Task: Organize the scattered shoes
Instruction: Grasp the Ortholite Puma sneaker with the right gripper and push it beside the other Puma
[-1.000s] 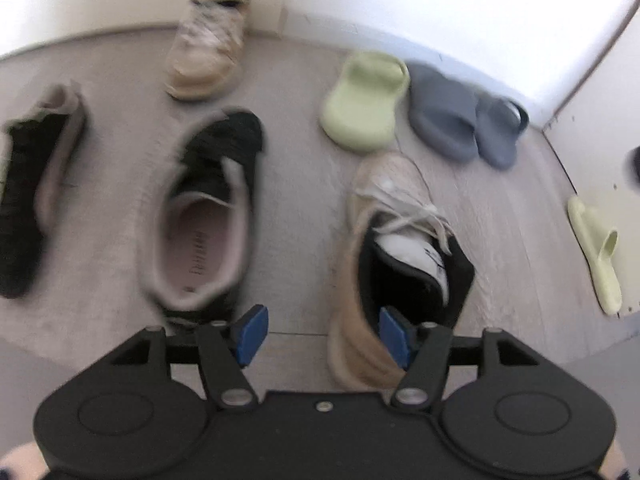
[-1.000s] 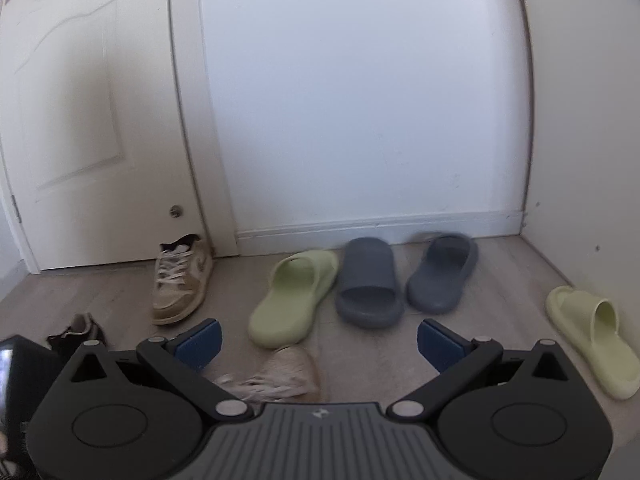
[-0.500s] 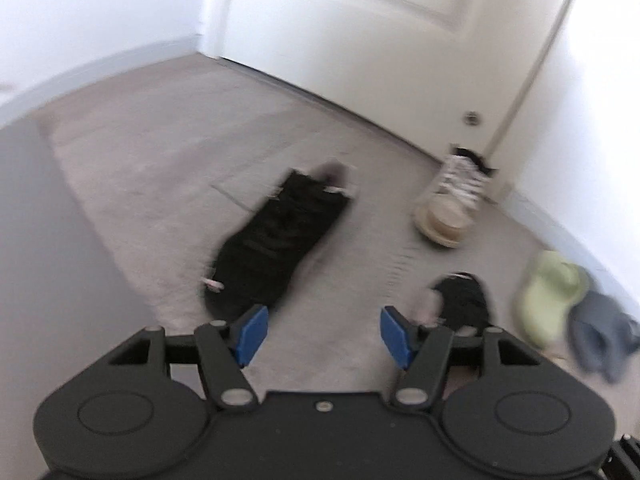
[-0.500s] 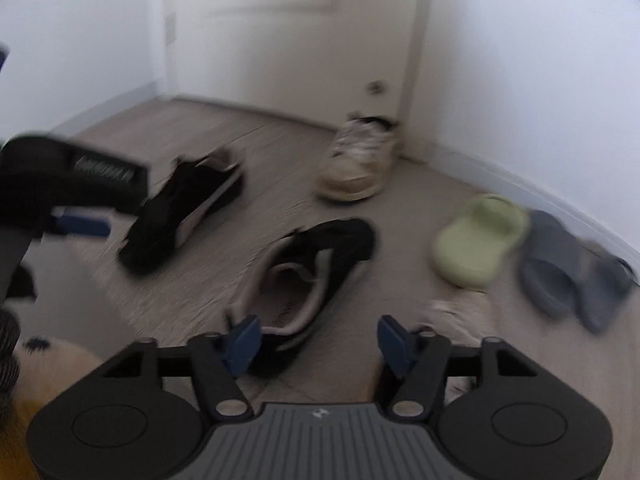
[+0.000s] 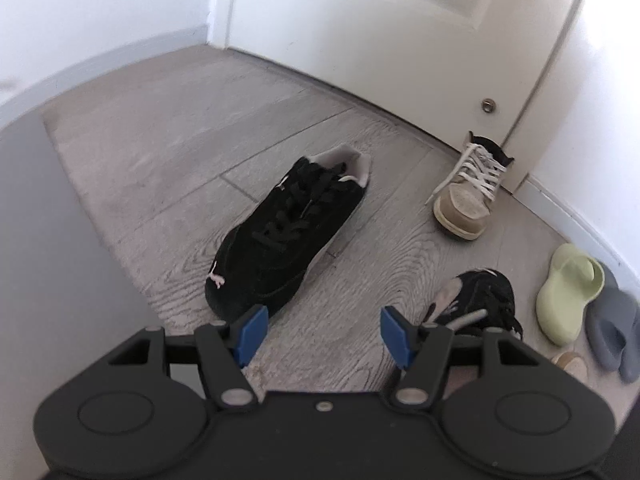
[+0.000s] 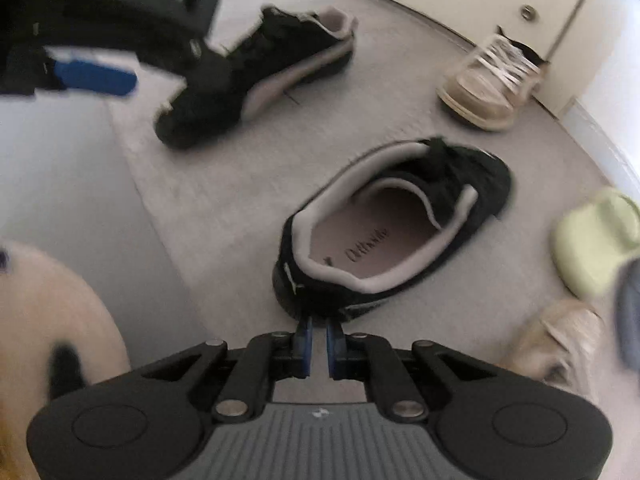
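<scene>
On a grey wood-look floor (image 5: 168, 152) beside a white door (image 5: 360, 20), shoes lie scattered. From the left wrist view, the left tongs (image 5: 320, 334) stand wide open and empty, pointing at a black sneaker (image 5: 286, 232) that rests upright with its toe toward the camera. From the right wrist view, the right tongs (image 6: 318, 344) are nearly closed at the heel of a second black sneaker (image 6: 400, 224); whether they pinch its heel rim or just touch it cannot be told, since the picture is blurred. The two black sneakers lie apart and at different angles. A tan sneaker (image 5: 468, 196) stands near the door, its likely mate (image 6: 556, 340) sits well away by the right tongs, and a green slide (image 5: 568, 292) and grey slides (image 5: 612, 328) lie along the wall. A thin pinch on soft heel fabric could slip, so the shoe might drop or swing. The open left tongs, closing on the toe rather than the collar, might only push that sneaker away.
</scene>
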`<state>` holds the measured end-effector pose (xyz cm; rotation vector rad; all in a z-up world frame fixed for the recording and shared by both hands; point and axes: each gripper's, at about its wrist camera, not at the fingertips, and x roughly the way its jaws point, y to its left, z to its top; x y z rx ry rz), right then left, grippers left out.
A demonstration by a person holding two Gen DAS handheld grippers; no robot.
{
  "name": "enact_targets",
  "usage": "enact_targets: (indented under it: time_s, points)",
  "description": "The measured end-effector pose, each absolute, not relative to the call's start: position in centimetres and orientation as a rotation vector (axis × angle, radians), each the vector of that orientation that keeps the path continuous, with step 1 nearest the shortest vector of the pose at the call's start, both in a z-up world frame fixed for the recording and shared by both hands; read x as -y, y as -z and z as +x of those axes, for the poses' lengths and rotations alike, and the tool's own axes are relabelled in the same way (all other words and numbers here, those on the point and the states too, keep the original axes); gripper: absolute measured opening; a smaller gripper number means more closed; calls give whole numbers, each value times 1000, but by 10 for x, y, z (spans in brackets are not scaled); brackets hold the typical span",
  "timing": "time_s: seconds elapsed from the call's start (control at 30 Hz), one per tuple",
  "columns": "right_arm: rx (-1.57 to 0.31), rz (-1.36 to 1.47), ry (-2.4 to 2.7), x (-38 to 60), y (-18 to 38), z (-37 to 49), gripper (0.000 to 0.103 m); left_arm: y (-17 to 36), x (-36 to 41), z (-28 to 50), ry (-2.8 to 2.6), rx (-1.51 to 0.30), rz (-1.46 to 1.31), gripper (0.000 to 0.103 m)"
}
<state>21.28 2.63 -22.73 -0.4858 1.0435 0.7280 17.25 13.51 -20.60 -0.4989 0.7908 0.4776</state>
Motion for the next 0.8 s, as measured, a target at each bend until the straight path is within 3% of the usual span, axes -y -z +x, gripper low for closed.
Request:
enact_targets:
  time_s: [0.17, 0.23, 0.27, 0.33, 0.4, 0.6, 0.8]
  points:
    - [-929, -405, -842, -54, 239, 234, 10, 214, -148, 185, -540, -770, -527, 63]
    - [-917, -417, -887, -56, 240, 240, 16, 217, -152, 191, -567, -759, -532, 63]
    - [-932, -429, -918, -51, 235, 244, 23, 219, -154, 194, -579, -755, -533, 63]
    - [-909, -467, -956, -32, 220, 249, 64, 222, -153, 202, -600, -761, -527, 63]
    - [-837, -532, -967, -12, 206, 251, 89, 227, -153, 205, -592, -779, -563, 63]
    - [-571, -790, -981, 22, 198, 279, 91, 232, -151, 209, -598, -795, -588, 63]
    - [-665, -834, -1269, 5, 221, 335, 91, 233, -150, 210, -606, -783, -584, 63]
